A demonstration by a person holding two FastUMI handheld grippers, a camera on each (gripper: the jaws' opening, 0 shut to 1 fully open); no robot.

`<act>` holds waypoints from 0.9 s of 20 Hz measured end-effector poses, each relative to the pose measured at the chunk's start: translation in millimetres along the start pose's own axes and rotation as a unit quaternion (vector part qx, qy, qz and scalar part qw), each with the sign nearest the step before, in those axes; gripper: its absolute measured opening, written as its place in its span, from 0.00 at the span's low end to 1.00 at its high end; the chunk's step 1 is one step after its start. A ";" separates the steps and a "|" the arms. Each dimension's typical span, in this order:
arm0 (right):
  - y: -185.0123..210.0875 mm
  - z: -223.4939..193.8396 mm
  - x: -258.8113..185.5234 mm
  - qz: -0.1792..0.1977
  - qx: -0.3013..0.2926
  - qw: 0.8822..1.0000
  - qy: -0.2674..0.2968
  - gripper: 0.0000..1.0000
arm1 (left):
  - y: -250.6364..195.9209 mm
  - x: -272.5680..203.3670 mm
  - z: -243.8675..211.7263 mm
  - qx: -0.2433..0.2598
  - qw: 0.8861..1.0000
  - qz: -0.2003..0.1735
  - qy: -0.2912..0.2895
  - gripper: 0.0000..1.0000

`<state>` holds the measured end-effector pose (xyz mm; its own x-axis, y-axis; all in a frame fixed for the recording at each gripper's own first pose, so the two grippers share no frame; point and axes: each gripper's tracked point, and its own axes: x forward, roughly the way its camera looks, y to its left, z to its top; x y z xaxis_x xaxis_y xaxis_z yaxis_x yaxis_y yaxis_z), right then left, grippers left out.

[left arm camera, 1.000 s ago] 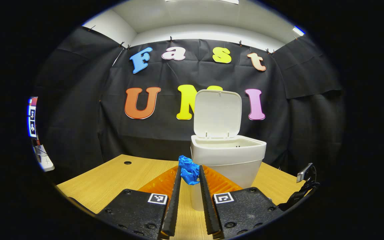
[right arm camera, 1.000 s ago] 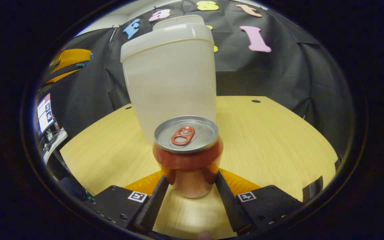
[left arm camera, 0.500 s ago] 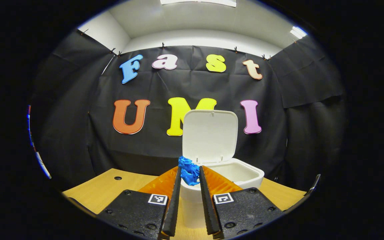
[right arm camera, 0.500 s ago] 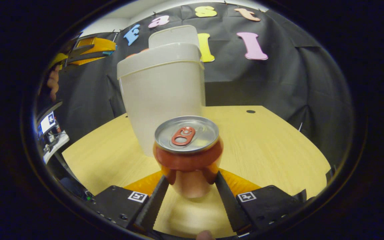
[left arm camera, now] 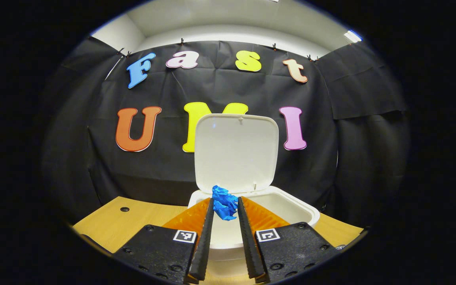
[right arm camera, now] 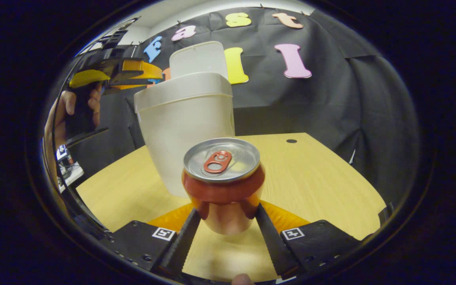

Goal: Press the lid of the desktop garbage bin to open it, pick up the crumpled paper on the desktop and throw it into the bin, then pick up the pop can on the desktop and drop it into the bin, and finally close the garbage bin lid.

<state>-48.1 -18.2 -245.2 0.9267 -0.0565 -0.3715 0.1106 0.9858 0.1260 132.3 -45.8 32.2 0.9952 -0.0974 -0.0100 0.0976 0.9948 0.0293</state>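
The white garbage bin stands on the wooden desk with its lid raised upright. My left gripper is shut on a crumpled blue paper ball, held just over the bin's near rim. In the right gripper view, my right gripper is shut on a red pop can, upright with its silver top showing, lifted off the desk in front of the bin. The left gripper and the hand holding it appear high at the upper left, beside the bin's rim.
The wooden desk stretches to the right of the bin, with a small round hole near its back edge. Another hole lies at the desk's left. Black cloth closes the back and sides. A cluttered surface lies beyond the desk's left edge.
My left gripper has carried the blue paper forward and up until it hangs over the bin's rim. My right gripper has drawn back slightly with the can still held.
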 end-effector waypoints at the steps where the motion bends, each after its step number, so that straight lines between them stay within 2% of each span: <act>1: 0.1 2.6 -1.6 0.001 -0.003 1.000 -0.003 0.82 | -0.3 1.4 -0.4 0.001 1.000 0.001 0.002 0.42; 3: -0.1 3.8 -2.2 0.003 -0.006 1.000 -0.005 0.82 | 0.5 3.5 0.0 0.003 1.000 0.003 0.001 0.48; 5: -0.6 4.6 -2.8 0.002 -0.007 1.000 -0.005 0.82 | -1.8 3.8 1.6 0.001 1.000 0.001 -0.003 0.60; 7: -0.2 3.6 -3.6 0.003 -0.006 1.000 -0.004 0.82 | -3.9 2.9 2.2 0.002 1.000 -0.002 -0.005 0.89; 8: 0.2 4.0 -4.4 0.002 -0.005 1.000 -0.005 0.82 | -3.5 1.8 2.5 0.003 1.000 -0.002 -0.004 0.96; 18: 11.3 33.9 -15.9 0.011 -0.032 0.999 -0.029 0.82 | 11.1 -25.8 11.0 -0.001 1.000 0.008 -0.022 0.99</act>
<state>-49.4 -11.6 -206.8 0.9484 -0.0411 -0.3145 0.0675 0.9950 0.0736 107.7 -32.6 43.8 0.9959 -0.0832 0.0345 0.0823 0.9962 0.0273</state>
